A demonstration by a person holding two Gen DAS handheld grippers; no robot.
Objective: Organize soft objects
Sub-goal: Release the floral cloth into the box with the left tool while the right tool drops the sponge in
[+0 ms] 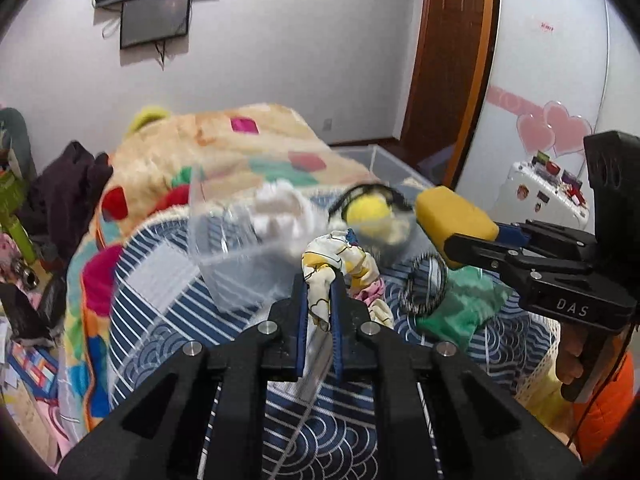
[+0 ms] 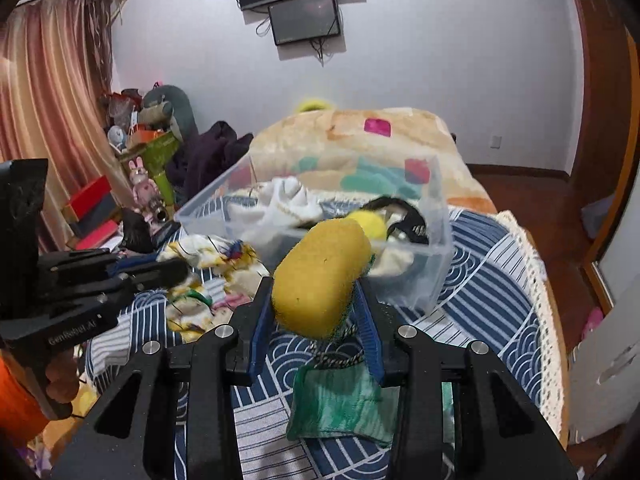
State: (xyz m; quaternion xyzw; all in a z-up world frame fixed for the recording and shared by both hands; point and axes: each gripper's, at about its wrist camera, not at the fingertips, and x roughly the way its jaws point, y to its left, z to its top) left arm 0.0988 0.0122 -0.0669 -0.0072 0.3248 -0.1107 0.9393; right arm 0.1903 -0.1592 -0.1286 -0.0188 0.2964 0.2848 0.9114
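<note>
Printed cloth (image 1: 320, 280), white with yellow and pink, sat pinched in our left gripper (image 1: 319, 300); jaws were nearly together on a fold of it, and the rest hung off the tips toward the bed (image 1: 160, 280). Its tail looked to be just touching the blue-patterned cover, so we'd call it mid-lift, not clear yet.

Step in hand, as we read it: both pickups done, carry to the clear bin (image 1: 224, 256) pending. It already held white socks (image 1: 280, 208), a yellow ball (image 1: 368, 216) and a black band, so it was the obvious drop point.

Bin sat just ahead of the left tips, slightly left of them, its near wall close to the cloth.

Further right, our right gripper (image 2: 316, 300) was clamped on a yellow sponge (image 2: 320, 280); pads pressed its two sides and most of it stuck out past the tips. Sponge was off the bed, near the bin's near wall, just short of the rim.

Left on the bed below the right gripper: a green cloth (image 2: 340, 404) and a striped ring (image 1: 424, 284) beside it.

Next move called for getting each load over the rim before opening. Trailing cloth could snag the wall or drape outside. Sponge was squashy, so we expected it to spring on release.
</note>
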